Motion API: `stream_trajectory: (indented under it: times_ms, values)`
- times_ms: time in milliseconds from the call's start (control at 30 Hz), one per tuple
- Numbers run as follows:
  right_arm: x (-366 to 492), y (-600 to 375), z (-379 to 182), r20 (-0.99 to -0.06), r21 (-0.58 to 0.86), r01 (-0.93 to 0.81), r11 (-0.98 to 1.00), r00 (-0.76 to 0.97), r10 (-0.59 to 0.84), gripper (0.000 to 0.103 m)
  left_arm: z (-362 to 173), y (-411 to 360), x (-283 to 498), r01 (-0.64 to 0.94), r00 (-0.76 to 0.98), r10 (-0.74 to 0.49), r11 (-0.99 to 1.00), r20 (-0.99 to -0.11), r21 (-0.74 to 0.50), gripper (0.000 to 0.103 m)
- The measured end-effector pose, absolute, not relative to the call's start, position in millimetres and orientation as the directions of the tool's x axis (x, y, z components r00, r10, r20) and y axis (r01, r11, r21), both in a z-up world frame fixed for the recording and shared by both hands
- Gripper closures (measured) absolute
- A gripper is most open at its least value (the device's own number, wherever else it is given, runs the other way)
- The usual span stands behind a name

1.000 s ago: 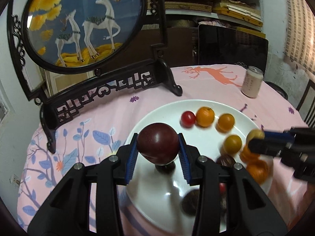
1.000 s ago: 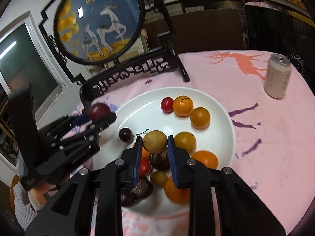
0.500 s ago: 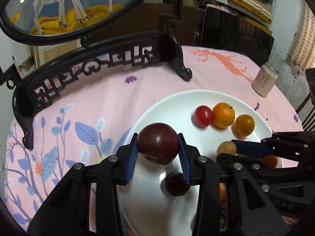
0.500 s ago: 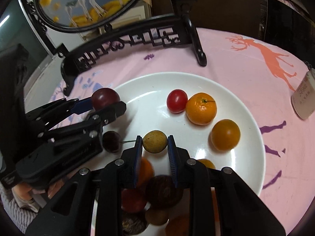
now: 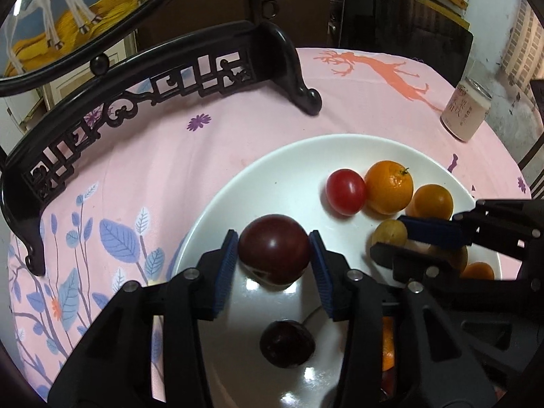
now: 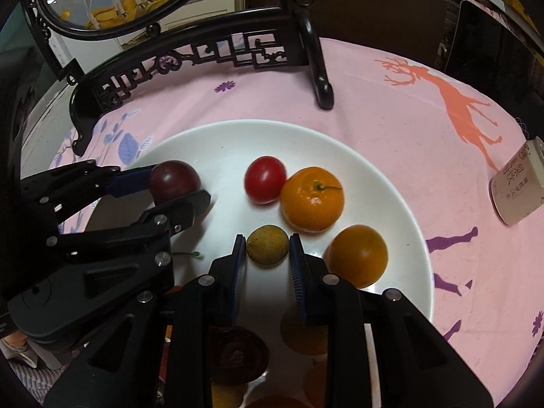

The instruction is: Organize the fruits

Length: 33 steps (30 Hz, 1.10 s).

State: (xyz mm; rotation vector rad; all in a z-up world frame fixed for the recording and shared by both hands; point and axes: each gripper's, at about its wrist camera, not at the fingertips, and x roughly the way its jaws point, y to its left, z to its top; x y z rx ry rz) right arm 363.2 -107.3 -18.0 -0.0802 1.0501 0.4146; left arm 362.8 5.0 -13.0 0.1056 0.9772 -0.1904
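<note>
My left gripper (image 5: 273,250) is shut on a dark red plum (image 5: 273,246) just above the left part of the white plate (image 5: 272,163). It shows in the right wrist view (image 6: 176,183) too. My right gripper (image 6: 267,250) is shut on a small yellow-brown fruit (image 6: 267,244) over the plate's middle, seen from the left wrist (image 5: 389,233). On the plate lie a red tomato (image 6: 265,178), a mandarin (image 6: 312,199), an orange fruit (image 6: 358,255) and a dark cherry (image 5: 287,343). More fruits are partly hidden under my right gripper.
A black carved stand (image 5: 163,78) with a round deer picture stands at the back of the pink tablecloth (image 6: 391,129). A drink can (image 5: 464,112) stands at the far right. A dark screen (image 5: 404,23) is behind the table.
Both grippers have moved forward and lower over the plate, each still holding its fruit. The tomato and oranges now appear closer.
</note>
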Motion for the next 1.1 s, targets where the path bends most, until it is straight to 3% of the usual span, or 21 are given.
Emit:
stream_trajectory:
  times_ms: [233, 400, 533, 933, 1033, 1100]
  values:
    - [373.4, -125.9, -18.6, -0.852, 0.246, -0.335, 0.909, 0.372, 0.368, 0.074, -6.1, 8.1, 363.4, 0.174, 0.559, -0.123, 0.984, -0.820, -0.030, 0.037]
    - [367.6, -130.9, -14.3, -0.837, 0.284, -0.327, 0.901, 0.374, 0.400, 0.061, 1.2, 14.8, 355.0, 0.159, 0.580, -0.128, 0.986, -0.805, -0.042, 0.030]
    - [355.9, -135.4, -5.3, -0.819, 0.277, -0.326, 0.904, 0.412, 0.400, 0.060, 11.8, 22.0, 340.2, 0.135, 0.618, -0.107, 0.990, -0.779, -0.029, 0.017]
    - [290.2, -153.0, 48.5, -0.753, 0.240, -0.345, 0.907, 0.524, 0.398, 0.060, 76.9, 5.2, 260.7, 0.155, 0.756, -0.077, 0.986, -0.650, 0.064, 0.010]
    - [265.7, -159.0, 69.9, -0.715, 0.209, -0.350, 0.913, 0.582, 0.387, 0.049, 93.6, 1.3, 234.4, 0.150, 0.789, -0.075, 0.986, -0.609, 0.072, 0.007]
    - [251.5, -163.8, 79.9, -0.690, 0.201, -0.346, 0.916, 0.614, 0.383, 0.047, 100.9, 2.3, 218.3, 0.143, 0.804, -0.077, 0.988, -0.590, 0.066, 0.006]
